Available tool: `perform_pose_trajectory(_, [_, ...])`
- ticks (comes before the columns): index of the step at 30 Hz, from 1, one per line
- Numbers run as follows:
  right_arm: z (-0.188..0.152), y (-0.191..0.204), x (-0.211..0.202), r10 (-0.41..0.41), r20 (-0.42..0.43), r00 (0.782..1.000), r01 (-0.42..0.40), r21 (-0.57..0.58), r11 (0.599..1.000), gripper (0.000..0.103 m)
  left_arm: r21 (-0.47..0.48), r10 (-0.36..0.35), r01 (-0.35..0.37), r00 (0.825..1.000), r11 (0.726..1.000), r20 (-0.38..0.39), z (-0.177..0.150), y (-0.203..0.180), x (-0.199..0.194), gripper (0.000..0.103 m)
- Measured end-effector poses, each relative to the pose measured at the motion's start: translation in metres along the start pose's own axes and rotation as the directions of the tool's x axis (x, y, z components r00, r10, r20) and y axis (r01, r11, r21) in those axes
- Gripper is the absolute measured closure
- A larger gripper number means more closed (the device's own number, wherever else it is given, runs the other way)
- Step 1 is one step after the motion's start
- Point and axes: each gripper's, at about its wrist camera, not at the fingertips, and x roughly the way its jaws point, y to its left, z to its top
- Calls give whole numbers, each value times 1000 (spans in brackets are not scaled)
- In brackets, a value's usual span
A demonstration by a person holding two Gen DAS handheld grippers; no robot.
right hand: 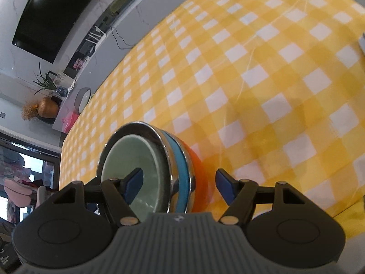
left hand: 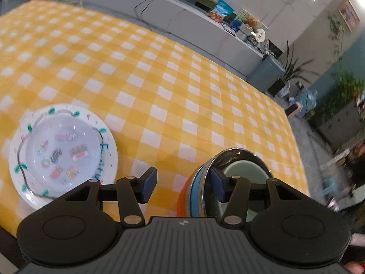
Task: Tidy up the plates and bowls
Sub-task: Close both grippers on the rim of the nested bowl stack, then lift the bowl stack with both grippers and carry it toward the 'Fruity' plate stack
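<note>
- Yellow-and-white checked cloth (left hand: 182, 86) was seen covering the table under both grippers, with a grey counter (left hand: 173, 16) along the wall far beyond.
- Left gripper (left hand: 183, 183) was held wide, gripping nothing; its right finger was dipped inside the stack of bowls (left hand: 230, 171), whose rim passed between the fingers.
- Right gripper (right hand: 179, 186) was likewise wide and not clamped, the stack's wall (right hand: 180, 173) between its fingers, its left finger inside the green bowl (right hand: 132, 159).
- A patterned plate (left hand: 63, 153) was seen flat on the cloth, just left of and beyond the left gripper.
</note>
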Motion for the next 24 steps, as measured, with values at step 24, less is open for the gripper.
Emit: perform_pose_trajectory(24, [2, -5, 9, 17, -28, 999, -16, 39, 999, 34, 8, -150, 151, 986, 988, -76, -13, 2, 26, 40])
